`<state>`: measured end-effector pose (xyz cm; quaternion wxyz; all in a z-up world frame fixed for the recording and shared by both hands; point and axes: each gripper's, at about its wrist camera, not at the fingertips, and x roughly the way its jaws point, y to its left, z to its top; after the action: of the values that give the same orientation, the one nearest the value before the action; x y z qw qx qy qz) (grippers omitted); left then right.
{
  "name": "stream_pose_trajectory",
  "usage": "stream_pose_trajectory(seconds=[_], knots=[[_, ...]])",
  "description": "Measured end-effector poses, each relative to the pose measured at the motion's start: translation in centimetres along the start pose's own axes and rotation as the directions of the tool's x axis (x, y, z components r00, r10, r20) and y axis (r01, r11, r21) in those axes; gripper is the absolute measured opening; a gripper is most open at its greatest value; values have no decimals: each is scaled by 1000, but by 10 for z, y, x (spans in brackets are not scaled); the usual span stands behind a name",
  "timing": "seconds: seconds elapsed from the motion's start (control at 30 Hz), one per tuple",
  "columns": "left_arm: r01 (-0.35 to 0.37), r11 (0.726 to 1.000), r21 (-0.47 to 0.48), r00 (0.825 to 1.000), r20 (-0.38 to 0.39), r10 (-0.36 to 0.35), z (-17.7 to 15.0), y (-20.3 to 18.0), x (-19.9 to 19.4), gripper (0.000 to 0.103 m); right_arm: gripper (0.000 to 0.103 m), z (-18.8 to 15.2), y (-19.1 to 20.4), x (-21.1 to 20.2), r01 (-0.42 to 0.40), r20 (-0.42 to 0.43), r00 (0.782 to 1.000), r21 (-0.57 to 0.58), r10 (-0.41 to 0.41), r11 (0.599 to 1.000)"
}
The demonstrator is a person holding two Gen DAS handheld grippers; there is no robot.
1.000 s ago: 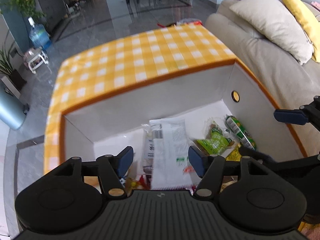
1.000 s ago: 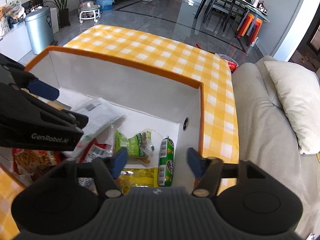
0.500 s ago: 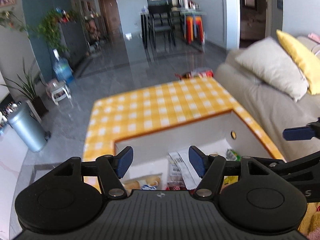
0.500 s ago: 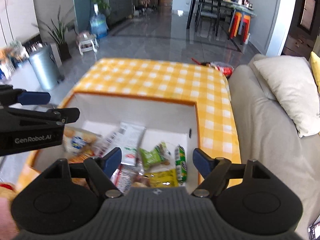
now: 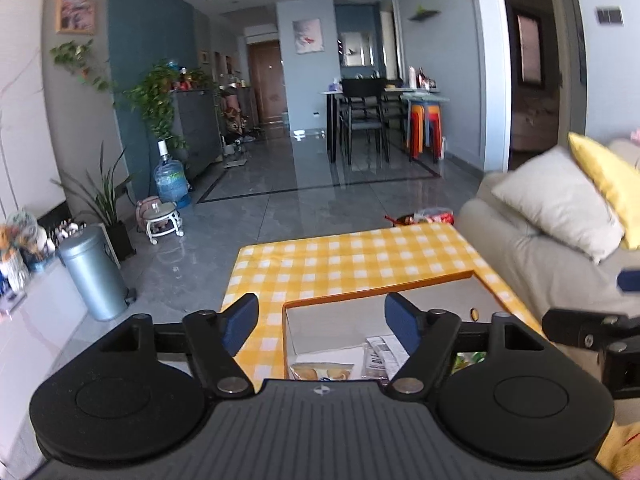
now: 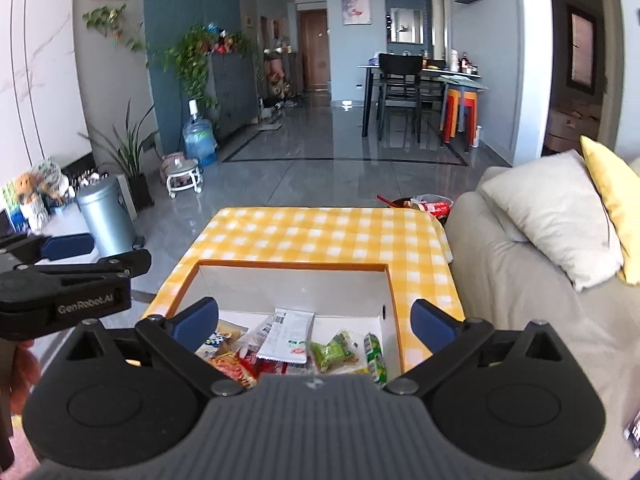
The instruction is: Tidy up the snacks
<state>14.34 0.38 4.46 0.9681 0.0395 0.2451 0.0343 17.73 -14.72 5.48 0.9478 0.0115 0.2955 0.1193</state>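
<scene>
Both tools hover above the box (image 6: 384, 280). The left gripper (image 5: 320, 322) and right gripper (image 6: 314, 318) are empty, jaws opening. The snacks (image 6: 288, 336) lie heaped on the box floor, at 6 o'clock in the right view. Judgement: descend squarely and take one packet at a time (the white one lies topmost). The checked tablecloth (image 6: 320, 232) spreads toward 12 o'clock, a sofa (image 6: 520, 280) at 3 o'clock, grey tiled floor beyond.

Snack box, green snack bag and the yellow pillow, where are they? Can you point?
snack box (image 6: 292, 286), right wrist view, on its white far inside wall.
green snack bag (image 6: 334, 354), right wrist view, middle of the wrapper.
yellow pillow (image 6: 612, 196), right wrist view, on its front face.
</scene>
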Motion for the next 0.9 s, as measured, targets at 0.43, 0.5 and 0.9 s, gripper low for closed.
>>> stream_pose_trajectory(seconds=[0.43, 0.5, 0.9], knots=[[-19, 1000, -2, 999, -35, 19, -43, -2, -17, 89, 99, -58, 16, -13, 69, 22, 997, 24, -70, 997], [-19, 1000, -19, 998, -64, 18, -50, 0, -12, 89, 99, -63, 15, -5, 66, 2, 998, 27, -66, 997], [-44, 999, -3, 983, -177, 42, -68, -1, 5, 89, 99, -81, 8, 26, 86, -67, 994, 21, -85, 996]])
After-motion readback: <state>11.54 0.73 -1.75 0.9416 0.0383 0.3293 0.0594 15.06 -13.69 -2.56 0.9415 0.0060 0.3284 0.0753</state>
